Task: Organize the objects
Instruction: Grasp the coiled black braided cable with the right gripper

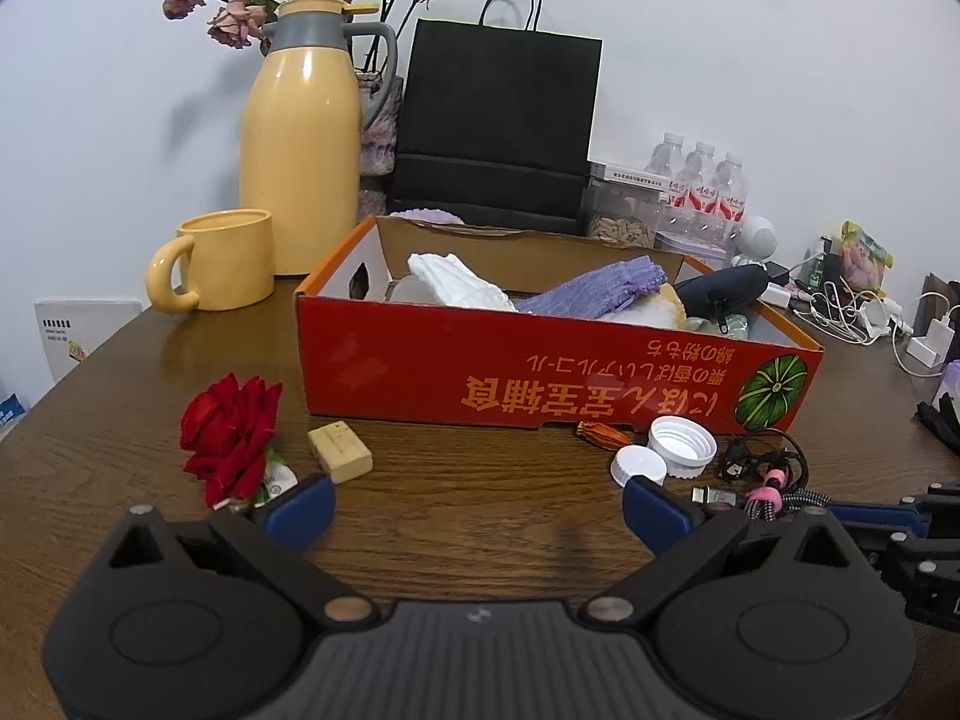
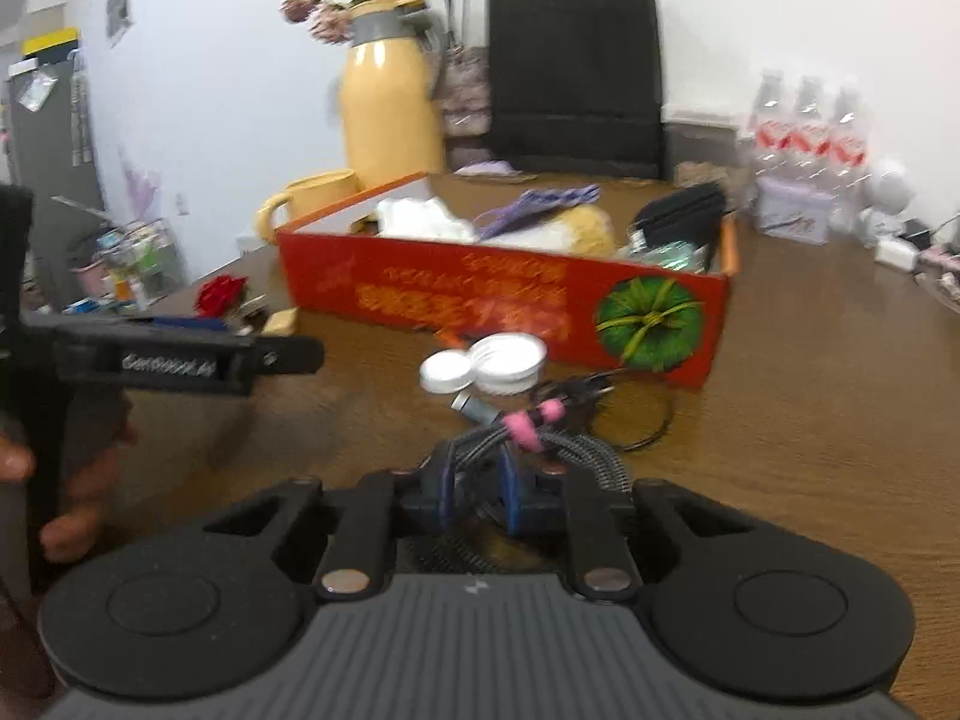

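Cable bundle [image 2: 540,438] pinched in right gripper [image 2: 474,480], bound for red box [image 2: 456,294]; left gripper [image 1: 477,504] wide, empty, idle.

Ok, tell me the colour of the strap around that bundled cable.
Pink. The strap wraps the braided grey cable; it shows best in the right wrist view.

**Camera positions: two wrist fisheyes, low over the table**

Left wrist view: looks forward and slightly down along wide-spread jaws; red box [image 1: 558,360] straight ahead, near. Yellow jug [image 1: 300,138] and black bag [image 1: 498,120] beyond the jaws, against the wall.

Right wrist view: same downward tilt, set further right, blurred; box corner ahead of the jaws, bundled cable [image 2: 540,420] at the jaw tips.

Shared: box, jug, bag, white caps [image 1: 660,456], red rose [image 1: 231,432], table [image 1: 480,510].
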